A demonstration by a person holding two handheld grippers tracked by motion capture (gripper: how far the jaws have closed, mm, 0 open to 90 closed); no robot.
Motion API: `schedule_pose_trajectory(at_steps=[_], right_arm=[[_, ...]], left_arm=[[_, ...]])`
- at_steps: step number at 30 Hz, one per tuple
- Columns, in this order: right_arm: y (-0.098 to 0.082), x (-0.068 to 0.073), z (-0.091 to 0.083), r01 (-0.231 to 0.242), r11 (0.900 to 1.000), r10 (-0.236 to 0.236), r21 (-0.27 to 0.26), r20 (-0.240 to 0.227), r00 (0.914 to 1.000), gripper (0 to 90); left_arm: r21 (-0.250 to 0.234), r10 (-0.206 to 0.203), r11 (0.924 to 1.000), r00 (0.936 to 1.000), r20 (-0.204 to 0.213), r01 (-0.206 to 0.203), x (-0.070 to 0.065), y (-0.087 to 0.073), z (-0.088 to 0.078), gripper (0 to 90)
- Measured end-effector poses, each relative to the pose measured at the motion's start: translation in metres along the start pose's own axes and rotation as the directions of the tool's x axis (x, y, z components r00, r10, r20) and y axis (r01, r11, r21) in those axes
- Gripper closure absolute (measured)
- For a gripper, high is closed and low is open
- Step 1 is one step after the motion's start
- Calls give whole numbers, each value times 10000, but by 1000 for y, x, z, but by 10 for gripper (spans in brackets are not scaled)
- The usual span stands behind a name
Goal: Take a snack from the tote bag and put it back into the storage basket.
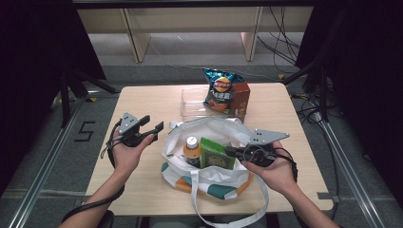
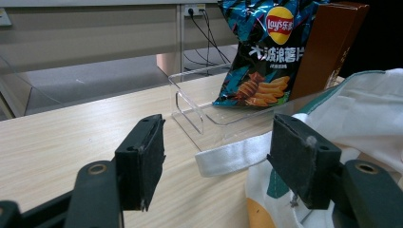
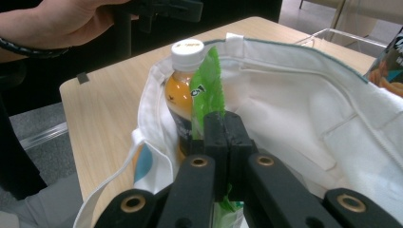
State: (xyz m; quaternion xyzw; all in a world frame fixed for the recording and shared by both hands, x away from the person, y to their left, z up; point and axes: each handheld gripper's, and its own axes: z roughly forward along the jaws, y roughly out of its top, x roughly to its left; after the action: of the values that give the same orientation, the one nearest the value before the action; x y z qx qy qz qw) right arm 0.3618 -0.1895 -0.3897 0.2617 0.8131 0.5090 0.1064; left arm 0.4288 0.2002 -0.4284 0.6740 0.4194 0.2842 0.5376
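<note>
A white tote bag [image 1: 209, 183] with green and orange patches lies open in the middle of the table. An orange-drink bottle [image 1: 192, 151] with a white cap stands inside it, beside a green snack packet [image 1: 216, 154]. My right gripper [image 1: 231, 151] reaches into the bag from the right and is shut on the packet's edge. In the right gripper view the packet [image 3: 209, 85] sticks up from between the closed jaws [image 3: 223, 124], next to the bottle [image 3: 183, 85]. My left gripper [image 1: 154, 122] hovers open left of the bag. Between its jaws [image 2: 218, 156] nothing is held; the bag's strap [image 2: 233, 154] lies on the table beyond.
A clear acrylic tray [image 1: 192, 102] stands at the table's far side with a blue chips bag [image 1: 219, 90] and a brown box [image 1: 241, 97] leaning in it. Bare tabletop [image 1: 142, 102] extends left of the bag. The bag's long strap [image 1: 256, 209] hangs over the near edge.
</note>
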Motion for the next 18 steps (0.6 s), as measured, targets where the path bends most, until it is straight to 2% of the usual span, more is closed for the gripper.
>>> schedule_pose_trajectory(at_steps=[1,2,3,5,6,7,8,10,11,12,13,14,15,18], right_arm=[[1,0,-1,3,10000,-2,56,-122,9999,900],[2,-2,-2,214,9998,-214,-54,96,9997,900],[2,-2,-2,150,9997,-150,-181,9,9999,900],[3,0,-4,-143,9998,146,-134,216,9997,900],[5,-1,-4,-63,9997,64,-235,34,10000,900],[5,-1,-4,-63,9997,64,-235,34,10000,900],[8,-3,-7,151,9995,-147,-278,172,9997,900],[10,0,-6,-77,9991,82,-407,124,9999,900],[11,-3,-8,289,9991,-280,-325,278,9992,900],[11,-2,-7,93,9989,-87,-465,138,9999,900],[12,-3,-9,234,9990,-221,-371,362,9991,900],[13,-2,-9,-20,9994,32,-359,315,9995,900],[13,-5,-9,329,9976,-299,-617,493,9983,900],[15,-6,-10,312,9974,-279,-644,509,9983,900]], left_arm=[[6,-8,10000,10000,16,8,0,0,0,355],[1,-8,10000,10000,13,8,0,0,0,355],[5,-18,10000,10000,16,18,0,0,0,354],[6,-32,10000,10000,20,32,0,0,1,355],[10,-35,10000,10000,17,35,0,-1,1,355],[10,-35,10000,10000,17,35,0,-1,1,354],[9,-41,10000,10000,13,41,0,-1,1,355],[18,-21,10000,10000,18,21,-1,0,0,355],[16,-14,10000,10000,20,14,-1,0,0,355],[20,-9,10000,10000,19,8,-1,0,0,354],[20,-12,10000,10000,18,12,-1,0,0,355],[18,-21,10000,10000,14,21,-1,0,0,354],[18,-21,10000,10000,14,21,-1,0,0,355],[9,-41,10000,10000,12,41,0,-1,1,355]])
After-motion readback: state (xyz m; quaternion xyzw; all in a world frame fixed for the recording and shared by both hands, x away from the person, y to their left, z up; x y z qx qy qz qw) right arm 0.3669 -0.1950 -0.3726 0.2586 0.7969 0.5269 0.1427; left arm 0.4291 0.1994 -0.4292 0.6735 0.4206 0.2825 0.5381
